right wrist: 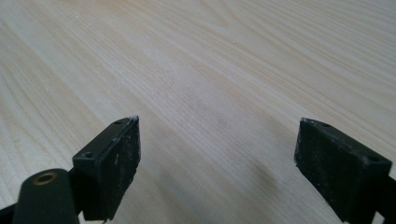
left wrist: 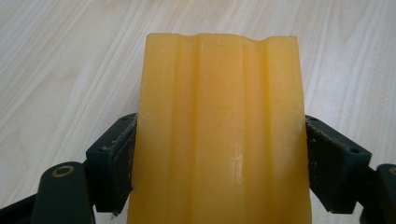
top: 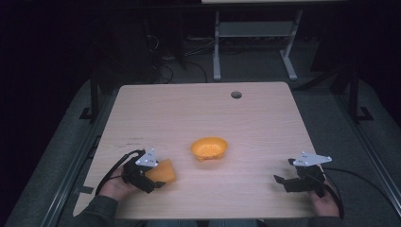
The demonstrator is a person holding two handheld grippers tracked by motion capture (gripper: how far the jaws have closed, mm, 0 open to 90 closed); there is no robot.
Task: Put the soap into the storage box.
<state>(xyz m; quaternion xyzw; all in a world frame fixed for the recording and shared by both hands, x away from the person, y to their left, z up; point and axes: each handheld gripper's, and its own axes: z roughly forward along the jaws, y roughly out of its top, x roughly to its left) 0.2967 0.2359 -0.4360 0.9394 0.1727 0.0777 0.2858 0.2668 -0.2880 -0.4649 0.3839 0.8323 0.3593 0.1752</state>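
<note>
L gripper (top: 150,176), near-left of bench (top: 265,118): my jaws pinch an orange ribbed block (left wrist: 219,135) by its two long sides, pads flat against it, block sticking out fwd past the tips. Seen from above, block (top: 161,172) sits low over the wood or on it (can't tell which). Grip looks square, no tilt.

Centre: orange bowl (top: 209,148), upright, mouth up, inside looks bare. It's up and to the right of the block, near but apart.

R gripper (top: 302,178), near-right of bench: my jaws spread wide, nothing between them, just wood grain underneath. Well apart from bowl.

Progress, my read: pick-up done, block secured. Left to do: carry it across to the bowl, lower in, release. R side idle for now (could steady the bowl if it slides).
</note>
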